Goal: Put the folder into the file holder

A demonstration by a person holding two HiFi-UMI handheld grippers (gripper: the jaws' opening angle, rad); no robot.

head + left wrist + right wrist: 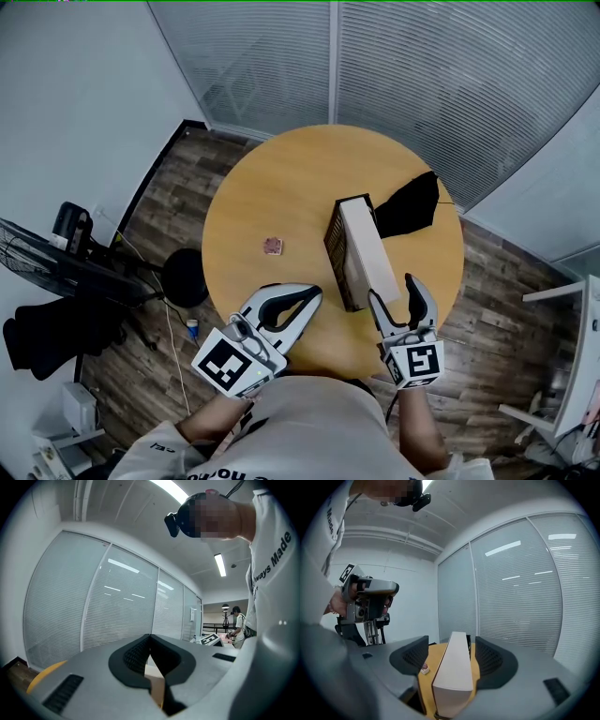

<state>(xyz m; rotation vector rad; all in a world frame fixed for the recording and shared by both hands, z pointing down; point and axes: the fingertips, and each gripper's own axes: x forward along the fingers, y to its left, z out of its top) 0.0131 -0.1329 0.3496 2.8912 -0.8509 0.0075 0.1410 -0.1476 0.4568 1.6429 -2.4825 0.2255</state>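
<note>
A pale, thick folder (367, 248) stands inside a black mesh file holder (335, 240) on the round wooden table (272, 187), right of centre. My right gripper (394, 289) is open at the folder's near end. In the right gripper view the folder (453, 667) rises between the two jaws with a gap on each side of my right gripper (451, 644). My left gripper (316, 292) is shut on nothing and hovers over the table's near edge, left of the holder. In its own view my left gripper (150, 637) tilts upward toward the glass wall and ceiling.
A black cloth-like item (410, 204) lies behind the holder at the table's far right. A small pink object (273, 246) sits left of the holder. A fan (56, 258) and dark gear stand on the floor to the left. Glass partitions close off the back.
</note>
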